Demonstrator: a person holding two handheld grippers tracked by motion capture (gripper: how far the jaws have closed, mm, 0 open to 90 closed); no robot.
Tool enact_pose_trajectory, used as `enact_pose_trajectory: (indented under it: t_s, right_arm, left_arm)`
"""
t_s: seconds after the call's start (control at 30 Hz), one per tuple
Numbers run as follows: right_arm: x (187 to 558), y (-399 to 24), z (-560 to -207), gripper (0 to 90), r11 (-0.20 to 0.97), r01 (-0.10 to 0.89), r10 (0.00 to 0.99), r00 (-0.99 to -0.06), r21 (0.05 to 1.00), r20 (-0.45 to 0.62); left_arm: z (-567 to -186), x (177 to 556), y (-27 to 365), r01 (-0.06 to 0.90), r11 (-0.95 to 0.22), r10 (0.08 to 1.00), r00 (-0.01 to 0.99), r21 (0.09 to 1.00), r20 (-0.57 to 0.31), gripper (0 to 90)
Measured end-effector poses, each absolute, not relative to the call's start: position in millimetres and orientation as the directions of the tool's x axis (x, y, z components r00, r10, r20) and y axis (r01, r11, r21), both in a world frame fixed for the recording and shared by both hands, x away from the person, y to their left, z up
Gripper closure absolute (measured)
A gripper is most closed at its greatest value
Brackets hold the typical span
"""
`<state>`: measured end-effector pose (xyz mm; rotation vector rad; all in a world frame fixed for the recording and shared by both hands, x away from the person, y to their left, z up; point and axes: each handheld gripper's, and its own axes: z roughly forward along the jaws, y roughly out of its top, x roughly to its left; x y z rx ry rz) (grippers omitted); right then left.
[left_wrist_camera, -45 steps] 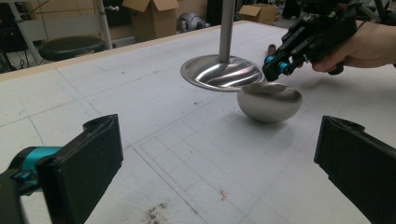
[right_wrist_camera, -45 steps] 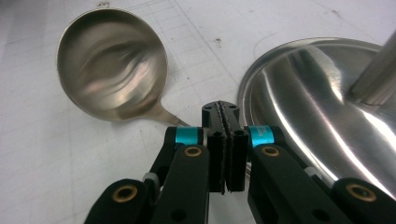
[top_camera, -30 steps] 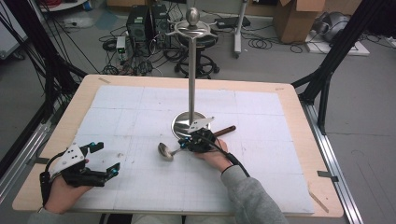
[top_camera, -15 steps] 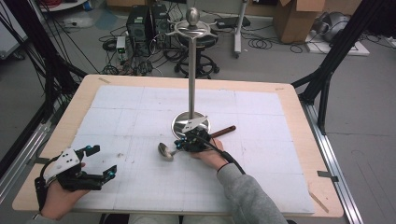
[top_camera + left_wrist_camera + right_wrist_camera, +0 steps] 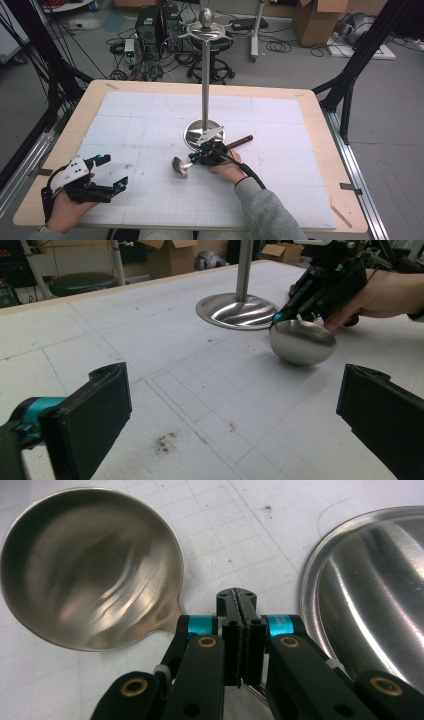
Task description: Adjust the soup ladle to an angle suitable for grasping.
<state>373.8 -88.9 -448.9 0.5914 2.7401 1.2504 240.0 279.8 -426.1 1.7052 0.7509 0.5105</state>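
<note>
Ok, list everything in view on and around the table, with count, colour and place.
ladle: one, silver bowl with a dark brown handle end, on the mat in front of the stand's base
stand: one, silver pole on a round base, middle of the table
mat: one, white with a grid, covering the table top
table: one, light wood, rim showing round the mat
cardboard boxes: at least one, brown, on the floor behind
stool: one, black, behind the table
left gripper: black and teal, jaws open, near left corner
right gripper: black, jaws shut on the ladle's handle just behind the bowl
</note>
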Motion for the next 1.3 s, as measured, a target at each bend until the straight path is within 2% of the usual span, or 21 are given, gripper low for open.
enact_pose_trajectory:
  t_s: [0.7,0.97,1.3]
  right_arm:
    - [338,-108,-449,89.9,0.591,0.316,0.384,-0.919,0.742,0.085]
    - [324,-116,-445,89.9,0.631,0.278,0.371,-0.928,0.724,0.032]
    - [309,-137,-443,89.9,0.655,0.272,0.344,-0.938,0.705,0.041]
  left_arm:
    - [-428,259,266,0.213,-0.180,0.670,0.741,0.960,-0.039,1.7]
    - [-428,262,266,0.213,-0.172,0.669,0.742,0.962,-0.044,1.7]
    - [-427,259,265,0.196,-0.175,0.650,0.759,0.965,-0.037,1.7]
